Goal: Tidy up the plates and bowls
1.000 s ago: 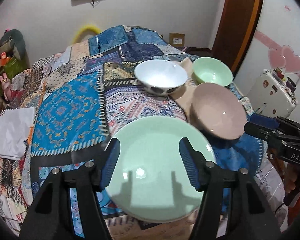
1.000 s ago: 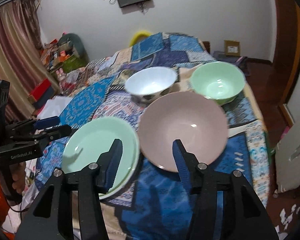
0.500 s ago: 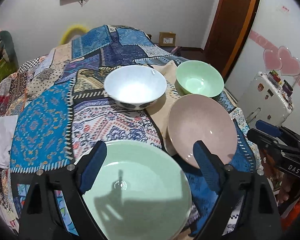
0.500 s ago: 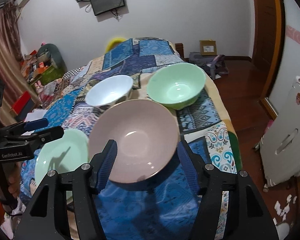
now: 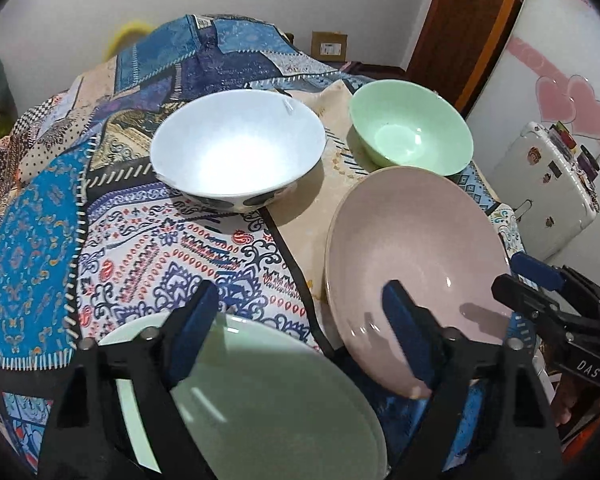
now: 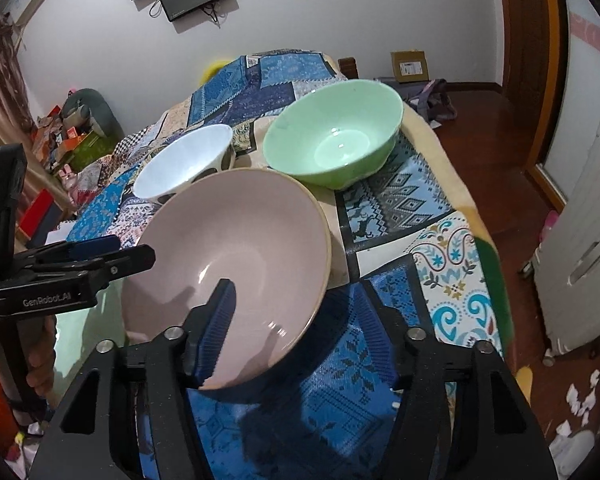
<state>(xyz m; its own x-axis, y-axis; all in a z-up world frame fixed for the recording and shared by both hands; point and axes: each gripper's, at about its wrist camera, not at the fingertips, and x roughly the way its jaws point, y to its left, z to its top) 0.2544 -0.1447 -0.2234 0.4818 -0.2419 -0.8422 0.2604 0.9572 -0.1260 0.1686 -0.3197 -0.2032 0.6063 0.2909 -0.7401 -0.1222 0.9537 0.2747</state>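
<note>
From the left wrist view, the left gripper (image 5: 300,316) hangs over the patchwork cloth (image 5: 40,264) with its jaws apart; they have just been closing a little, yet nothing is pinched between them. One finger stands over the far edge of the green plate (image 5: 268,404), the other over the near part of the pink bowl (image 5: 416,264). Beyond sit the white bowl (image 5: 236,148) and the green bowl (image 5: 412,128), each on its own spot.

From the right wrist view, the right gripper (image 6: 296,324) straddles the near rim of the pink bowl (image 6: 236,248), one finger inside the bowl and one outside; the jaws have just been narrowing, but I see a gap, so the bowl is not gripped yet. The white bowl (image 6: 180,164) and green bowl (image 6: 336,136) stay behind it.

Nothing looks stacked so far: I'd say nearly all the sorting is still to do.
</note>
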